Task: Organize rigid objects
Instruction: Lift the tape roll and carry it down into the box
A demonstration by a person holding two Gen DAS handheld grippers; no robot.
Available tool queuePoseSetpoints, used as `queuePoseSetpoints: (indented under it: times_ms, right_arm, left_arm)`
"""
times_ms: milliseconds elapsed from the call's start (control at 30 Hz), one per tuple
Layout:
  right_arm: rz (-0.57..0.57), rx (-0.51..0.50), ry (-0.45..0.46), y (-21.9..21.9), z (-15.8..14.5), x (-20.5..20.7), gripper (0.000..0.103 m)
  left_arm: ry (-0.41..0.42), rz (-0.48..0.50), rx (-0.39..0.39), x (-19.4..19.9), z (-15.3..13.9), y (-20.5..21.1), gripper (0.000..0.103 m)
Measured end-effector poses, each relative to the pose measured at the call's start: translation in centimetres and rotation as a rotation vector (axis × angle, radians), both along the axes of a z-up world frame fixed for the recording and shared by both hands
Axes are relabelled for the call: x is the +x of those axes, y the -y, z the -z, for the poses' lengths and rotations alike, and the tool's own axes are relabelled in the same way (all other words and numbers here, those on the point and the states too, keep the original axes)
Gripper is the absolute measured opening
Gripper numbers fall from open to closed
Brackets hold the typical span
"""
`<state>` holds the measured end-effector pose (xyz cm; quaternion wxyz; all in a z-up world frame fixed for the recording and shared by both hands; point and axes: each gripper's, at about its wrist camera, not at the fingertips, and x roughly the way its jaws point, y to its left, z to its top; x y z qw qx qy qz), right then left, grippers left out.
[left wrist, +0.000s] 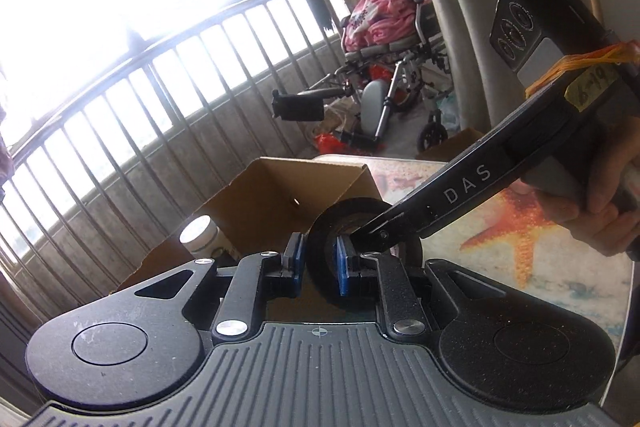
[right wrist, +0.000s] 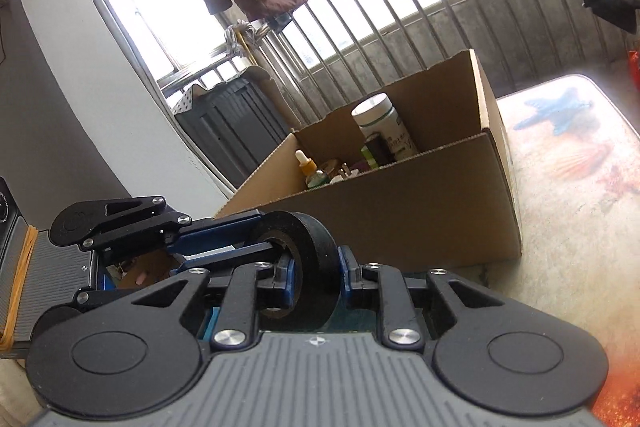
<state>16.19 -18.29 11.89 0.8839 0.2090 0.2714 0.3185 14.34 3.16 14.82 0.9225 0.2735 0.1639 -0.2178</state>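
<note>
A black tape roll (left wrist: 352, 207) is held in the air by both grippers, just in front of an open cardboard box (left wrist: 280, 195). My left gripper (left wrist: 318, 261) is shut on the roll's ring wall, one blue pad outside and one inside the core. My right gripper (left wrist: 370, 241) comes in from the right, held by a hand (left wrist: 592, 219). In the right wrist view the right gripper (right wrist: 316, 279) is shut across the width of the tape roll (right wrist: 316, 239), a pad on each flat side. The left gripper (right wrist: 280, 249) reaches in from the left.
The cardboard box (right wrist: 400, 195) holds a white bottle (right wrist: 380, 119), a dropper bottle (right wrist: 308, 167) and other small items. It stands on a table with a starfish-print mat (right wrist: 568, 167). Behind are a metal railing (left wrist: 160, 87), a wheelchair (left wrist: 384, 67) and a dark cabinet (right wrist: 228, 123).
</note>
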Motion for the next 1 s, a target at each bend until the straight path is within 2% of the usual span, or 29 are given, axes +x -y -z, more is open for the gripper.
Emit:
queuePoseSetpoints:
  times_ms: [67,167,267,400,500,567,633,767,867,1000]
  right_arm:
    - [0.018,-0.009,0.041,-0.4,-2.2,0.1,0.023]
    - [0.033,-0.076,0.085,-1.3,-5.3,2.2,0.023]
    - [0.042,-0.165,0.065,-2.0,-7.3,6.4,0.023]
    - [0.046,-0.302,-0.034,-3.1,-8.2,13.2,0.023]
    - [0.041,-0.367,-0.139,-3.7,-7.4,17.6,0.023]
    - [0.039,-0.431,-0.198,-4.5,-6.2,19.9,0.023]
    - [0.024,-0.491,-0.255,-5.0,-4.8,21.0,0.023]
    - [-0.033,-0.492,-0.377,-5.4,-2.4,22.8,0.023]
    - [-0.1,-0.511,-0.429,-6.6,-1.3,23.0,0.023]
    - [-0.154,-0.535,-0.486,-8.2,-0.3,23.6,0.024]
  left_arm:
    - [0.014,0.021,-0.004,1.1,-1.6,-0.6,0.015]
    - [-0.03,0.039,-0.018,5.2,-3.3,-1.6,0.015]
    - [-0.107,0.039,-0.027,10.7,-3.8,-2.2,0.015]
    - [-0.22,0.03,-0.032,17.1,-2.8,-2.1,0.015]
    - [-0.301,0.025,-0.009,20.0,-1.1,-2.1,0.015]
    - [-0.348,0.027,0.029,21.2,0.2,-2.0,0.015]
    - [-0.398,0.023,0.027,21.9,1.4,-2.6,0.015]
    - [-0.471,0.026,0.038,21.6,2.4,-4.0,0.015]
    - [-0.52,0.021,0.071,21.1,2.9,-4.6,0.016]
    - [-0.544,0.016,0.12,20.9,3.7,-4.9,0.015]
